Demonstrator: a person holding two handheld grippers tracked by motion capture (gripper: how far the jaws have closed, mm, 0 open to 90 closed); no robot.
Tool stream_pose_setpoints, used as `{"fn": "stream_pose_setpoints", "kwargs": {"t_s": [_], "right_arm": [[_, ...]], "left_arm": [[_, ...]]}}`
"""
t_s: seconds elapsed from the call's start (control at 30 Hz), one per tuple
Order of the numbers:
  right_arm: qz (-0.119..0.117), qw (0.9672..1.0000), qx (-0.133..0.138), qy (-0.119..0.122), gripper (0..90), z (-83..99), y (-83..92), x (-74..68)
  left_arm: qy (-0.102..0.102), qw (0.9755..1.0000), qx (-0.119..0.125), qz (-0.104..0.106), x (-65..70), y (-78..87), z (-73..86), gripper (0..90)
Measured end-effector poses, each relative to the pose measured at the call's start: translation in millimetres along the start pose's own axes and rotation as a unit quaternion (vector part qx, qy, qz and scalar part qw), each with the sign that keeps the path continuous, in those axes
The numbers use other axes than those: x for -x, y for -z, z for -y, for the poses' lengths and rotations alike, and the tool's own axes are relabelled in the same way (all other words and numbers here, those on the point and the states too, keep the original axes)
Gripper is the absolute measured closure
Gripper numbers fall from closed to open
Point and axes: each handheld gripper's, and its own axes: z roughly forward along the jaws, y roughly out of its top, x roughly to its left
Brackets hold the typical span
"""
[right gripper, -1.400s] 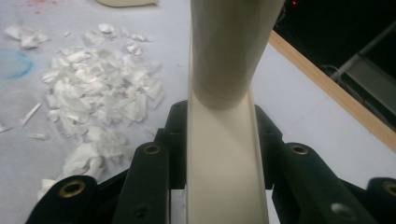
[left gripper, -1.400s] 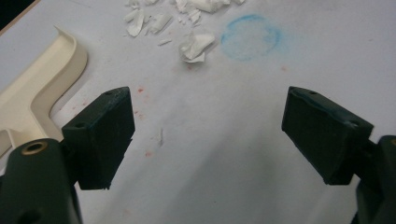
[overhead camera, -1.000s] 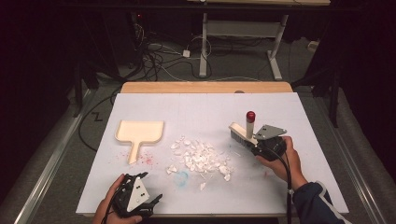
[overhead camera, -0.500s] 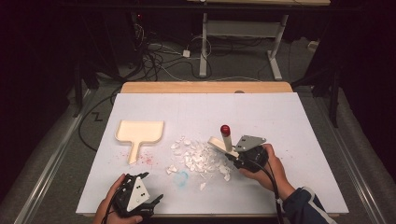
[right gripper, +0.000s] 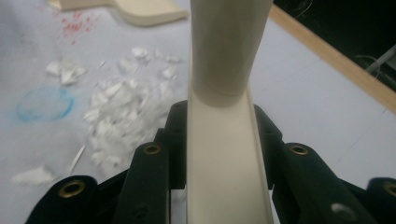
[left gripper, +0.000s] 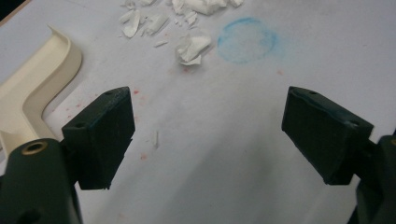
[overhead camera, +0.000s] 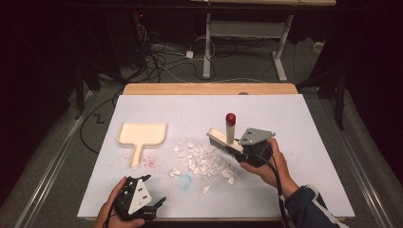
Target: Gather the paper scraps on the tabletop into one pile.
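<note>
A lab or test room, by the look of it: a white-covered table (overhead camera: 304,123) under a spot of light, dark all around. Loose cables (overhead camera: 161,57) sprawl over the grey floor (overhead camera: 57,166) behind, and a metal desk frame (overhead camera: 247,33) stands beyond with nothing homely about it.

White table sheet (overhead camera: 309,142) with blue circle mark (overhead camera: 184,180) and red specks (overhead camera: 151,163), floor cables (overhead camera: 166,61) — desk frame (overhead camera: 247,33) behind
</note>
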Motion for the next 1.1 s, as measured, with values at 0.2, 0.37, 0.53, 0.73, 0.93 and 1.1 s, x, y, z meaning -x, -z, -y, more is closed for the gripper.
{"fn": "stream_pose_setpoints", "kwargs": {"t_s": [0.2,0.37,0.53,0.73,0.93,1.1], "right_arm": [[0.014,0.9996,-0.009,0.021,67.8,-21.8,-40.5,21.8],[0.029,0.9979,-0.031,0.048,67.9,-36.1,-85.6,22.7],[0.024,0.9977,-0.034,0.053,67.8,-44.7,-121.1,12.1],[0.011,0.9962,-0.032,0.080,67.8,-54.3,-139.3,-9.8],[-0.061,0.9889,-0.015,0.134,67.4,-49.2,-132.7,-28.9],[-0.138,0.9752,-0.001,0.173,66.2,-37.8,-116.2,-35.9]], "left_arm": [[0.003,1.0000,0.002,0.007,-0.4,-2.3,-0.7,16.1],[0.004,1.0000,0.005,0.006,-1.7,-1.5,0.0,16.2],[0.012,0.9999,0.004,0.009,-3.3,-1.7,3.2,16.1],[0.013,0.9999,0.004,0.005,-2.6,2.1,5.3,16.1],[0.015,0.9999,0.005,0.000,-2.8,4.0,6.0,16.1],[0.014,0.9999,0.004,0.001,-2.3,3.9,5.6,16.2]]}}
